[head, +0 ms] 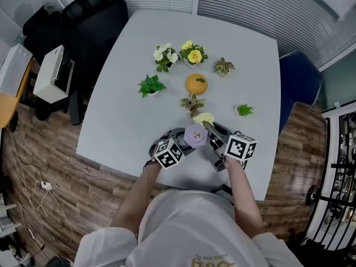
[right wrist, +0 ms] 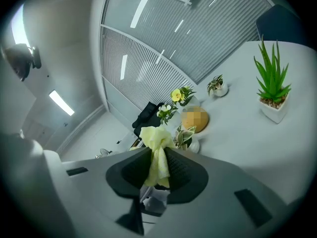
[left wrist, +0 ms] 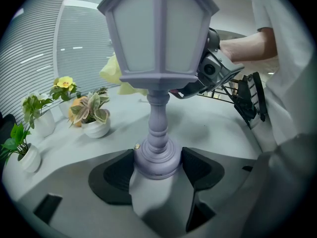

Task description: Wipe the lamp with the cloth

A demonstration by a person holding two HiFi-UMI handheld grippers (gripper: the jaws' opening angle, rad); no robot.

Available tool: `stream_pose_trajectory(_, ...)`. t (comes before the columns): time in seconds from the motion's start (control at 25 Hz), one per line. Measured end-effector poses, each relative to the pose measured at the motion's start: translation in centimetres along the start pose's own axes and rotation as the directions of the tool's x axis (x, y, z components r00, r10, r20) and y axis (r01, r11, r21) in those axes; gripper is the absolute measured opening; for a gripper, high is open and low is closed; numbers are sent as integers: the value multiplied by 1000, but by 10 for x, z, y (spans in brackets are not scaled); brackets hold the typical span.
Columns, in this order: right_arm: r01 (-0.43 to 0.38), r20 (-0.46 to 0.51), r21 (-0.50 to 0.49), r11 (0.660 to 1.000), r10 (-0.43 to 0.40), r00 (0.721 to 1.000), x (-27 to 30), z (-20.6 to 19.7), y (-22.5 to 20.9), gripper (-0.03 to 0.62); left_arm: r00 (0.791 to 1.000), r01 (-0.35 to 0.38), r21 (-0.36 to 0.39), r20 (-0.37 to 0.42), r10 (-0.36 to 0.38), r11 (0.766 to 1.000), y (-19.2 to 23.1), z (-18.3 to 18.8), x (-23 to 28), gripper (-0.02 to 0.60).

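I am clamping the left gripper on the round foot of the lamp, its two dark pads pressing the base from either side, low in the centre of the left gripper view. The lilac lantern is standing upright on the table, near the table's lower edge in the head view. The right gripper is pinching the cloth, a soft yellow bunch sticking up past the jaw tips in the middle of its own view. In the left gripper view that cloth is showing just behind the left side of the lantern head; I cannot tell whether it is touching. I am judging the lamp light and rigid but top-heavy on its thin stem, with smooth panes that could slip, so the base is the place to hold it. The cloth is limp and should fold round the edges. Small potted plants and an orange round object are sitting further up the table, apart from the lamp.
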State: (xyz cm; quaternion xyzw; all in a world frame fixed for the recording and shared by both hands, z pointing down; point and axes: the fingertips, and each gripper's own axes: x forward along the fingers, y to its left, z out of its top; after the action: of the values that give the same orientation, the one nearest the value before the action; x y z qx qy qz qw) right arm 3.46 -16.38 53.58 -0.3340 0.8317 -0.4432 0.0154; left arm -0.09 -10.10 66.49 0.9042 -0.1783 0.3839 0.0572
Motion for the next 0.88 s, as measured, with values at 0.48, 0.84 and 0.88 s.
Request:
stream_pose_trajectory(0.48, -75, 1, 69, 995, 75, 997, 1, -8, 0, 89, 1000, 0, 0, -1, 0, 1000, -1, 1, -1, 316)
stream_pose_trajectory(0.84, -29, -47, 57, 998, 32, 998, 2, -19, -10, 89, 1000, 1, -1, -3, -1, 1000, -2, 1, -1, 316)
stream_pose_trajectory(0.88, -23, -56, 53, 998, 26, 998, 2, -21, -11, 89, 1000, 1, -1, -3, -1, 1000, -2, 1, -1, 316)
